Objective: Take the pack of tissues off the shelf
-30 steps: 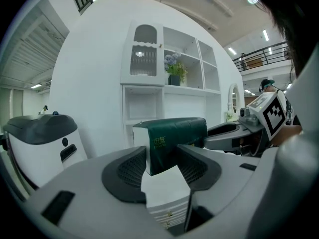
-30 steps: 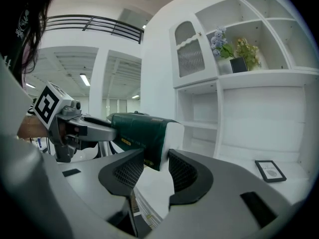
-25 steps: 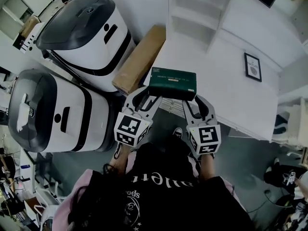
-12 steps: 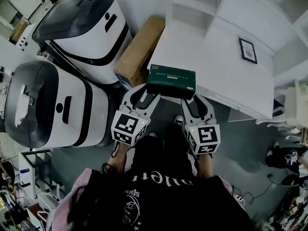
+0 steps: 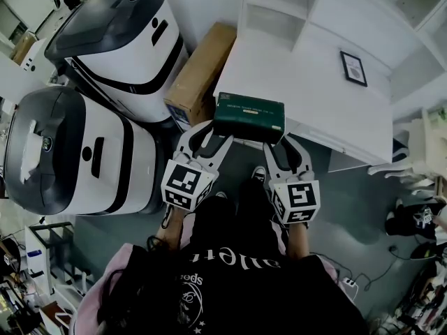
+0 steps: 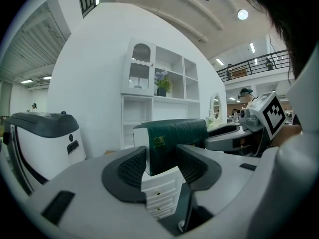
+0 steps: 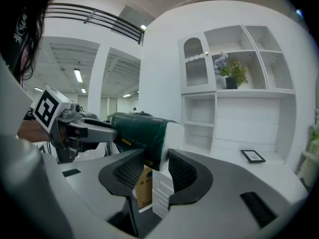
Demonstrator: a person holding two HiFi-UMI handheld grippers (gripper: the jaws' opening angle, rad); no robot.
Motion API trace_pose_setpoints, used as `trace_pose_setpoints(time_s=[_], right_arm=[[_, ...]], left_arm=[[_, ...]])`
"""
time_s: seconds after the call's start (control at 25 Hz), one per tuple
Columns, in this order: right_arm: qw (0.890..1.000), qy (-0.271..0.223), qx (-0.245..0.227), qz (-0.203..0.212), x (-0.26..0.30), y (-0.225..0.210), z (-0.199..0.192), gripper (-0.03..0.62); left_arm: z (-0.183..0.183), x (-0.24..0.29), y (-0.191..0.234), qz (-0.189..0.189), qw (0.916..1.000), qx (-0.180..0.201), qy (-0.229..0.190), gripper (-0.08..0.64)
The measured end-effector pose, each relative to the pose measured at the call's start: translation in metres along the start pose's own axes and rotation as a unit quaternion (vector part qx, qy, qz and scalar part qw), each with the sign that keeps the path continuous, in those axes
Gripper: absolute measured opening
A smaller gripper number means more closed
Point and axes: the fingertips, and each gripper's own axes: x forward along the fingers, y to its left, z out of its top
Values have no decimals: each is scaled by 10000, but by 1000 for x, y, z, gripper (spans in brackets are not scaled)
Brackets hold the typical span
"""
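A dark green pack of tissues [image 5: 250, 117] hangs in the air between my two grippers, over the front edge of the white shelf unit [image 5: 314, 89]. My left gripper [image 5: 209, 137] is shut on the pack's left end, and my right gripper [image 5: 278, 145] is shut on its right end. In the left gripper view the pack [image 6: 172, 136] sits tight between the ribbed pads of the left gripper [image 6: 160, 152]. Over in the right gripper view its white end face [image 7: 169, 133] fills the gap of the right gripper [image 7: 155, 156].
A small framed picture [image 5: 353, 68] lies on the shelf unit's counter. A cardboard box [image 5: 202, 75] stands left of the unit. Two big white and grey machines [image 5: 119, 40] [image 5: 70, 159] stand at the left. A pot of flowers [image 7: 230, 73] sits in an upper shelf bay.
The pack and both grippers have drawn back a little from the white unit, whose counter and picture now lie farther off. Both grips look unchanged.
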Motion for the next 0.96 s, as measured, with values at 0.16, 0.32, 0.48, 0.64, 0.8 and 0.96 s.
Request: trace_pose_setpoints(time_s=[0.16,0.32,0.48,0.64,0.8,0.96], right_arm=[[10000,5,-35,-17,-2,2,1,172],[10000,10,-36,-13,-3,2,1,172],[10000,24,-46,1,-2,1,1,170],[10000,27,-74,5,-1,1,1,172],[10000,37,-63,22,1,-3,0,172],[10000,40,-49,31,4,-13,1,172]], left_arm=[[1,-2,0,-9,10000,-9,-24,190],[1,-3,-2,1,10000,-8,-31,190],[1,-2,-1,14,10000,-20,-25,190],[1,-2,-1,20,10000,-33,-28,190],[0,3,0,32,10000,-21,-14,190],[2,13,-1,37,10000,-31,16,190]])
